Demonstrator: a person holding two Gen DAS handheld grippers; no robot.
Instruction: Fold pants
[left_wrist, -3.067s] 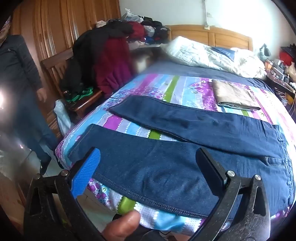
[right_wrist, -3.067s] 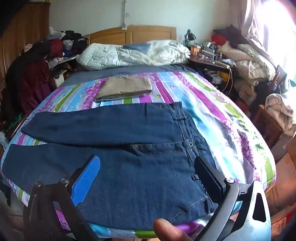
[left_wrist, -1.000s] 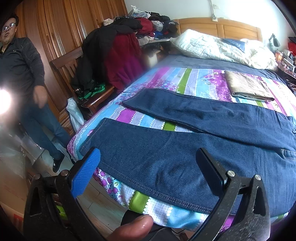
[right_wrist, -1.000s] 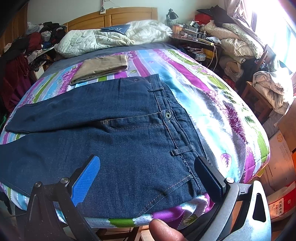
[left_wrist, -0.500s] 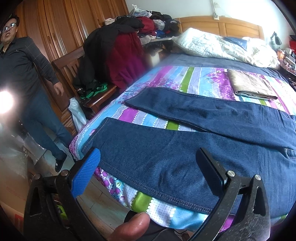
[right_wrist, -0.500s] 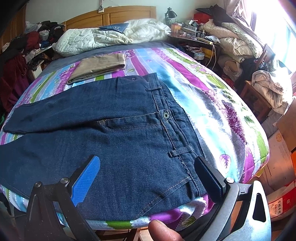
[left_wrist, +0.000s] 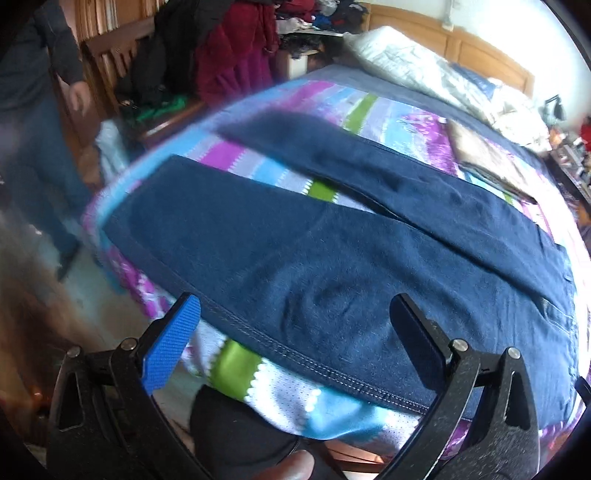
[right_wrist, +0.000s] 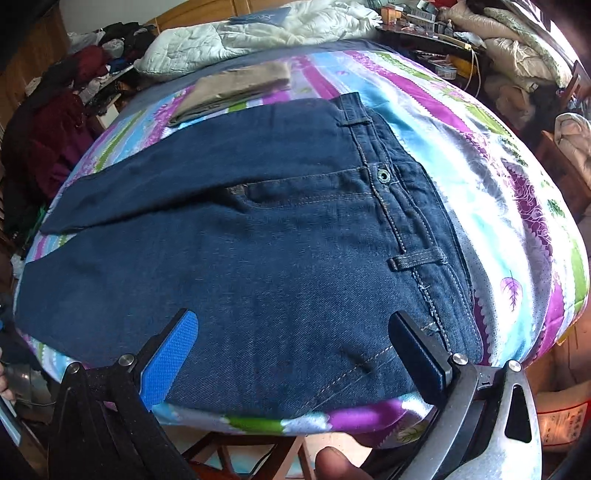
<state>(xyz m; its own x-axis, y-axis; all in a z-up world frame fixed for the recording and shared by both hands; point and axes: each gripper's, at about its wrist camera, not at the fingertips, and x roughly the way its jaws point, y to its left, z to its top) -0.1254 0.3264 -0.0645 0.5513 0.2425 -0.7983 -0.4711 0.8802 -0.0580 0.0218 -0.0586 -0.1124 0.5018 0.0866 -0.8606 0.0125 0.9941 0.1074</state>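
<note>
Dark blue jeans (left_wrist: 332, 258) lie flat on the striped bed sheet (left_wrist: 321, 114), legs spread apart toward the left. My left gripper (left_wrist: 295, 325) hovers open over the near leg's lower seam, nothing between its fingers. In the right wrist view the jeans' waistband (right_wrist: 402, 206) with its button and belt loops lies to the right. My right gripper (right_wrist: 291, 343) is open just above the near hip corner of the jeans (right_wrist: 258, 258), close to the bed's front edge.
Folded tan pants (right_wrist: 236, 88) rest farther back on the bed. A white quilt (right_wrist: 258, 33) lies by the headboard. A person (left_wrist: 33, 110) stands at left beside a chair piled with clothes (left_wrist: 221, 48). Cluttered bedside items (right_wrist: 517, 55) fill the right.
Both grippers have moved closer and lower toward the jeans' near edge. The left view has tilted and blurred with motion. The jeans have not shifted.
</note>
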